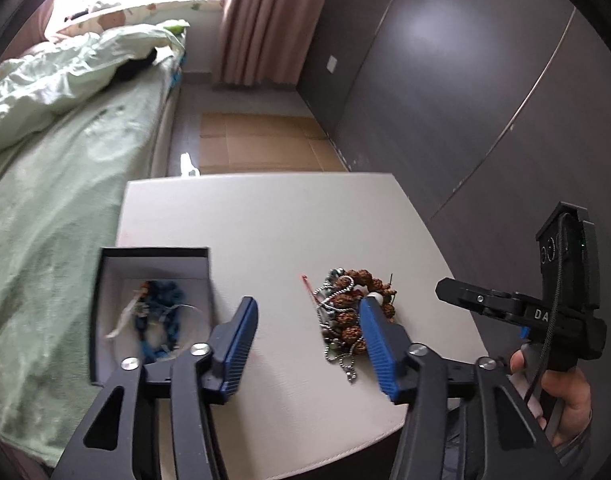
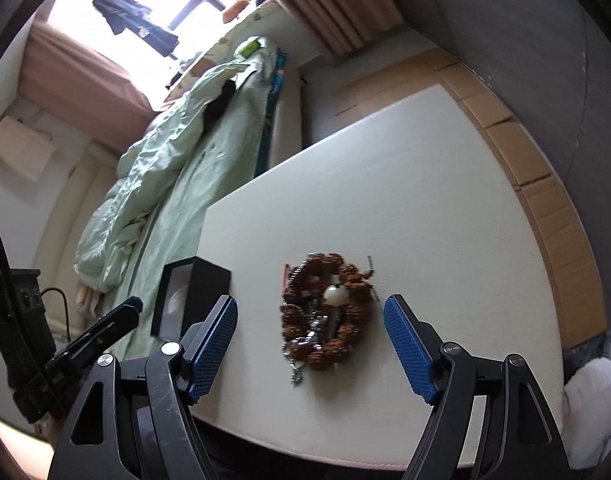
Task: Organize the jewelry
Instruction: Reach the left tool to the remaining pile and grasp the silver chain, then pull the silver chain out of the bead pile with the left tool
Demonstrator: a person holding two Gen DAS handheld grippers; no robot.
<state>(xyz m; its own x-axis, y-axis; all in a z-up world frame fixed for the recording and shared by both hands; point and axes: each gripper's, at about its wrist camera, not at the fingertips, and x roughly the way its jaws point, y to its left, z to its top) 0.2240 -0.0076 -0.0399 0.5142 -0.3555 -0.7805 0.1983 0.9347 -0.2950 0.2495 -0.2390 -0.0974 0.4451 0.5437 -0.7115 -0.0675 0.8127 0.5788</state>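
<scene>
A tangle of brown bead bracelets and silver chain [image 1: 343, 308] lies on the white table [image 1: 265, 220]. My left gripper [image 1: 308, 304] stands open above the table with nothing between its pads; its right finger [image 1: 379, 344] overlaps the tangle's edge. To its left is a black box [image 1: 153, 254] with a white lining, holding blue beads [image 1: 161, 300]. In the right wrist view my right gripper [image 2: 310, 300] is open, and the tangle [image 2: 325, 320] lies between its blue pads without touching them. The box [image 2: 205, 284] is just left of it.
A bed with pale green bedding [image 1: 45, 200] runs along the table's left side. Flattened cardboard [image 1: 257, 144] covers the floor beyond the table. Grey wardrobe doors [image 1: 465, 100] stand to the right. A hand [image 1: 565, 396] grips the right tool's handle.
</scene>
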